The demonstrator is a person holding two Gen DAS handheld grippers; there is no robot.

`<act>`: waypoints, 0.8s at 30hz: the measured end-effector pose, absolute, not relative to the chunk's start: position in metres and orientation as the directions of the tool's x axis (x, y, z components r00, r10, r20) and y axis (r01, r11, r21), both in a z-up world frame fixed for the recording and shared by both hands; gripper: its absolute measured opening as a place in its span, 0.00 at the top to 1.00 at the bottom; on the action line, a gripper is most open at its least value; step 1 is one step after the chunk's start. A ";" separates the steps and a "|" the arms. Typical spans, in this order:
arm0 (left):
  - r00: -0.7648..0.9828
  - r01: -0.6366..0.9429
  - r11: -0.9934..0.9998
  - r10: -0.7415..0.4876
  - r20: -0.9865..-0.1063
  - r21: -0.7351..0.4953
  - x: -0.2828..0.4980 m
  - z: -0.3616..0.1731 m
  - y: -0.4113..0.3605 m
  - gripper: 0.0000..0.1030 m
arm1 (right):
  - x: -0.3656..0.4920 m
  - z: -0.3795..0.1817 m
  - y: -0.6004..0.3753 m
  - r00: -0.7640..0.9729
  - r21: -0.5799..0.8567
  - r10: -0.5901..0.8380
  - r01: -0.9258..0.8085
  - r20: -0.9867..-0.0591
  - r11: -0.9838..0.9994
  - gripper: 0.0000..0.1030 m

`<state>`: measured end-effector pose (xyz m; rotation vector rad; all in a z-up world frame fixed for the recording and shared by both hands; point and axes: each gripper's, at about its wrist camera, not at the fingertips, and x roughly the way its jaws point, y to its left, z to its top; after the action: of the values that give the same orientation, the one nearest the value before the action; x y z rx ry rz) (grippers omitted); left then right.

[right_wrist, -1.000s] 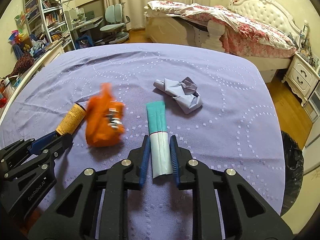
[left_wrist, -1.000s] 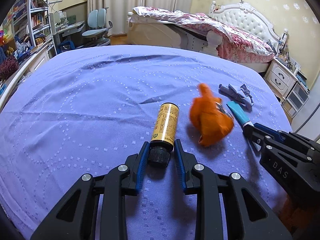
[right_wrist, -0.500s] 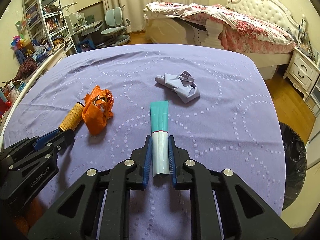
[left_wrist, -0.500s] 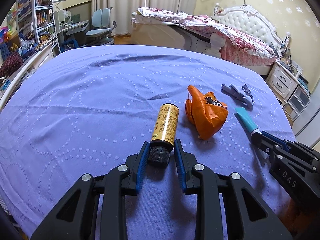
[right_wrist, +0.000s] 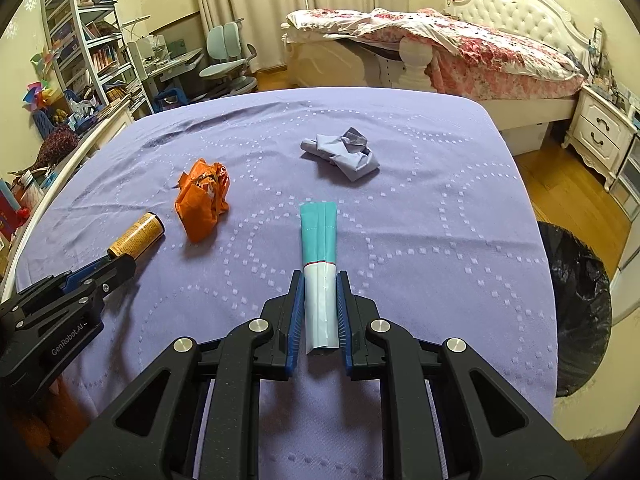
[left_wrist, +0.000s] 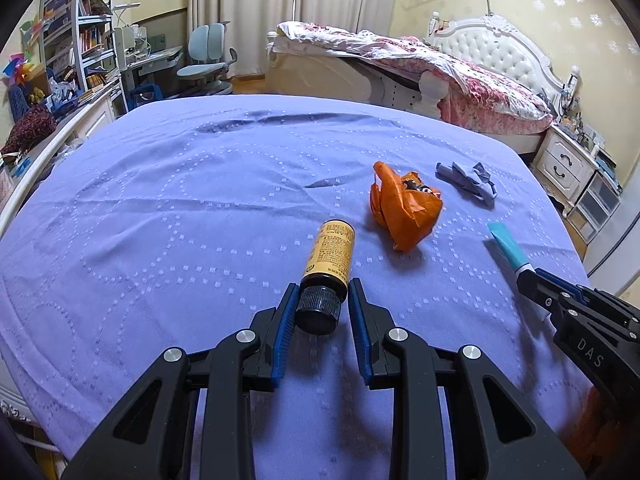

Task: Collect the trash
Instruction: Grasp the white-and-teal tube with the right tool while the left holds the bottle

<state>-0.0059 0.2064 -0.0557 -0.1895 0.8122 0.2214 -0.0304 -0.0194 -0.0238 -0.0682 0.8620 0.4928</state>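
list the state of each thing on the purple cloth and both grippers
left gripper: jaws around the bottle cap, small gaps, not clamped
right gripper: shut on the tube
bottle: lying down, capped
tube: lying flat, lower end gripped
orange bag: crumpled, loose
grey wrapper: crumpled, loose
bin bag: open, beside the table

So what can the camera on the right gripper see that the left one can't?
Only the right wrist view shows the black-lined trash bin beside the bed, and the tube's white lower half between the right gripper.

Only the left wrist view shows the black ribbed cap of the yellow bottle.

Both show the crumpled orange bag, grey-blue crumpled wrapper, teal-and-white tube and purple bedspread.
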 end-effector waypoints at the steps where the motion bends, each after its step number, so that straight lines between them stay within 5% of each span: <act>1: 0.669 -0.264 0.961 0.120 -0.733 -0.083 -0.007 -0.055 0.205 0.73 | -0.031 -0.023 -0.021 0.548 0.138 0.388 -0.441 -0.741 0.887 0.85; 24: 0.745 -0.095 0.991 0.012 -0.667 -0.089 -0.007 -0.027 0.137 0.73 | -0.043 -0.001 -0.091 0.649 0.165 0.345 -0.323 -0.678 0.932 0.85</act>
<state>-0.0066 0.1374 -0.0274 -0.1198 0.7288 0.0591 -0.0428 -0.0911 -0.0014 0.0304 0.7772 0.3798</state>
